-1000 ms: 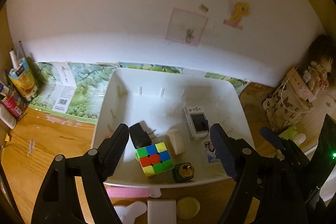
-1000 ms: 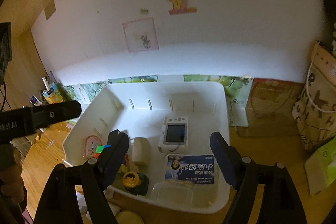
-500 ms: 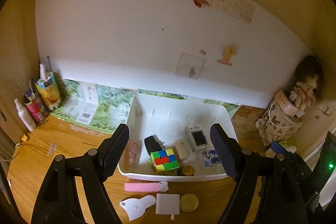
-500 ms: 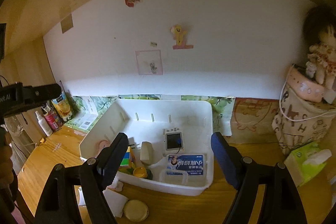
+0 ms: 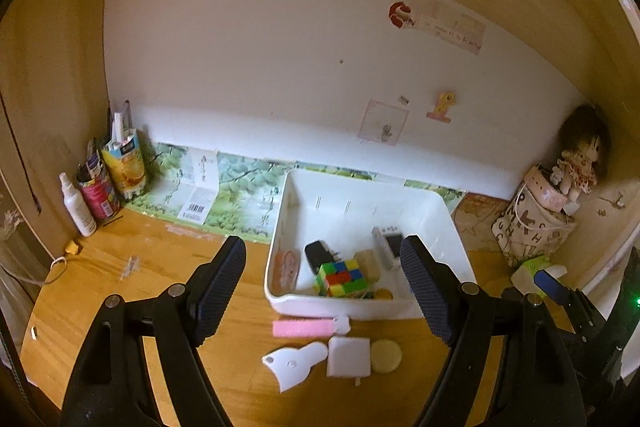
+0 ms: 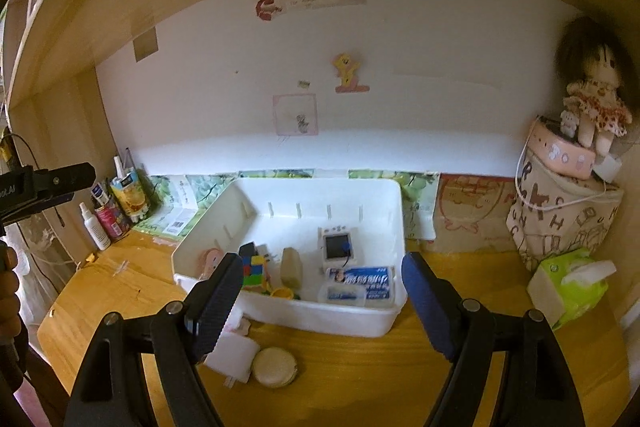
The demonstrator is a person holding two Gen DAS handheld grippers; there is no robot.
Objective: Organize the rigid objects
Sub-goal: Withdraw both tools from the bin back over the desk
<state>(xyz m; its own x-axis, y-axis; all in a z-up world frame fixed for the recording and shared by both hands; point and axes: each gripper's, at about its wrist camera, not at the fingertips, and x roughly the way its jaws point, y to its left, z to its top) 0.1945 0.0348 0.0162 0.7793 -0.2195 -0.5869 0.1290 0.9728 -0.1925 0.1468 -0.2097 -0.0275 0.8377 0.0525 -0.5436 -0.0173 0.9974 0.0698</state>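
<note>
Left hand-held gripper [image 5: 322,285], right hand-held gripper [image 6: 322,293]: jaws apart, empty, above near worktop [image 5: 120,291].
White bin [image 5: 456,227]: centre, holds cube [image 5: 341,277], camera [image 6: 337,247].
Loose near bin: pink strip [image 5: 304,327], scraper [image 5: 294,363], white square [image 5: 348,357], round disc [image 5: 385,356].
Risk: flat pieces likely slip from pads; neighbours touching, may shift together.

letters "h", "m", "c" on the printed bag [image 5: 532,227]

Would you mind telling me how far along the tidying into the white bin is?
Done: the puzzle cube, black charger and small camera lie in the white bin. In hand: nothing; both hand-held grippers are open and empty. Left: the pink bar, white scraper, white square and round disc on the desk.
</note>
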